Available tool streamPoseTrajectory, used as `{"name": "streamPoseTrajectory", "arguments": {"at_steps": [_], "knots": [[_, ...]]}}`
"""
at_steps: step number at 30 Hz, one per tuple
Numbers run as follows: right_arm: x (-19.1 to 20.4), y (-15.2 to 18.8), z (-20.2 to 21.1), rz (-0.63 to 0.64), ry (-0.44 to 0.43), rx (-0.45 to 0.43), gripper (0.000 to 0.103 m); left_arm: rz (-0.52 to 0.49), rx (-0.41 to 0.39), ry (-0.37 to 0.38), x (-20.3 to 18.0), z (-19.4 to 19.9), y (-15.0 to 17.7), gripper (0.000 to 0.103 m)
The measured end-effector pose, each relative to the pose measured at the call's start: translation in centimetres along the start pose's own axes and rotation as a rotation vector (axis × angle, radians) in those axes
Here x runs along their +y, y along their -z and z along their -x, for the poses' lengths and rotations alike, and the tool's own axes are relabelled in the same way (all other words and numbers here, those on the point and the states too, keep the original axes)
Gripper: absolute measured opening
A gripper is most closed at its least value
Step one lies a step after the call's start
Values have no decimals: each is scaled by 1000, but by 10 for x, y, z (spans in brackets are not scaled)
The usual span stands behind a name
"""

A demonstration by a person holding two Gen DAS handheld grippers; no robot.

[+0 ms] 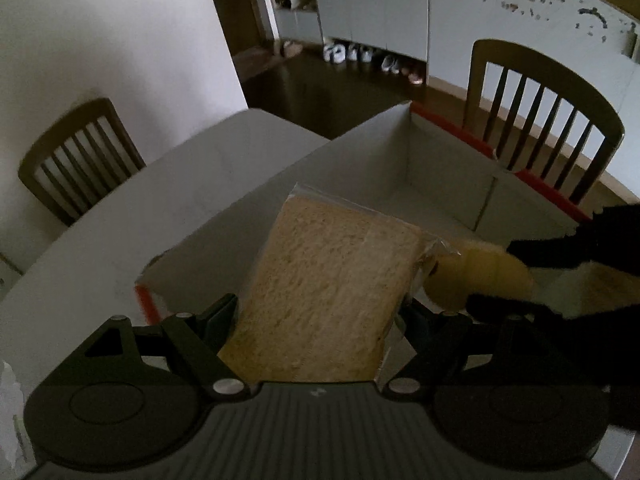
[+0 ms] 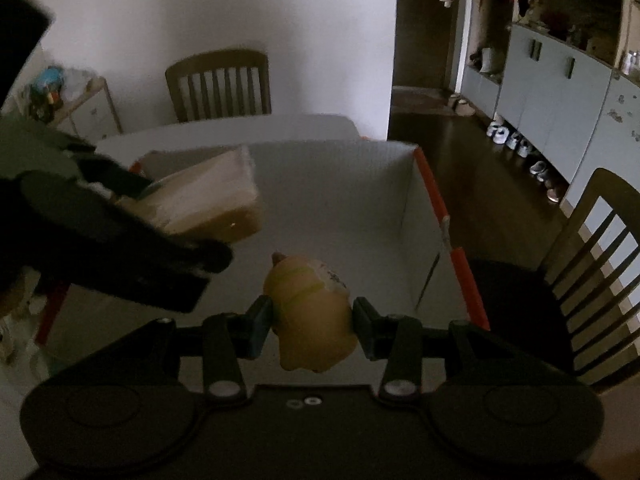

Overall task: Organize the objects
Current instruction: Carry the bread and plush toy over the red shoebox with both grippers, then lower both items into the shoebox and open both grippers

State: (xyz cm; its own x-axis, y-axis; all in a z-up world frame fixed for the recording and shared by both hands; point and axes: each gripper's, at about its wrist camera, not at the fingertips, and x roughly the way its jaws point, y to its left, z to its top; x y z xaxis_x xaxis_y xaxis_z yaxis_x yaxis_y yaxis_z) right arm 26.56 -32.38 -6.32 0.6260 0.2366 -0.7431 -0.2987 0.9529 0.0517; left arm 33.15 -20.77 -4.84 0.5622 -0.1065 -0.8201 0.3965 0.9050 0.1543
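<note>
My left gripper [image 1: 320, 312] is shut on a slice of bread in a clear bag [image 1: 328, 292] and holds it over an open white box with orange edges [image 1: 360, 152]. My right gripper [image 2: 312, 320] is shut on a yellow lemon-shaped toy [image 2: 312, 312] and holds it over the same box [image 2: 328, 184]. The bread [image 2: 208, 200] and the left gripper show at the left of the right wrist view. The lemon [image 1: 480, 276] and the right gripper's dark fingers [image 1: 552, 248] show at the right of the left wrist view. The box floor that shows is bare.
The box stands on a white table [image 1: 180, 184]. Wooden chairs stand at the table's far side [image 2: 220, 84] and right side [image 1: 544, 120]. A dark floor with shoes [image 1: 352, 54] and grey cabinets lie beyond. A small shelf with clutter [image 2: 60, 96] is at the left.
</note>
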Motion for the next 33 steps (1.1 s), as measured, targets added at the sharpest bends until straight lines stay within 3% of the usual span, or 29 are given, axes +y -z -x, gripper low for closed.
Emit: {"name": "streamPoseTrajectory", "arguments": {"at_steps": [13, 17, 27, 31, 33], "knots": [[2, -7, -43, 131, 27, 151, 44, 18, 183, -9, -8, -64, -12, 84], [1, -7, -57, 115, 15, 211, 45, 37, 240, 2, -7, -80, -10, 84], [-1, -8, -62, 127, -1, 241, 50, 110, 312, 64, 6, -98, -2, 85], [-3, -8, -61, 106, -7, 242, 61, 135, 318, 82, 13, -99, 0, 86], [-5, -9, -57, 99, -7, 234, 62, 138, 314, 79, 15, -97, 2, 86]]}}
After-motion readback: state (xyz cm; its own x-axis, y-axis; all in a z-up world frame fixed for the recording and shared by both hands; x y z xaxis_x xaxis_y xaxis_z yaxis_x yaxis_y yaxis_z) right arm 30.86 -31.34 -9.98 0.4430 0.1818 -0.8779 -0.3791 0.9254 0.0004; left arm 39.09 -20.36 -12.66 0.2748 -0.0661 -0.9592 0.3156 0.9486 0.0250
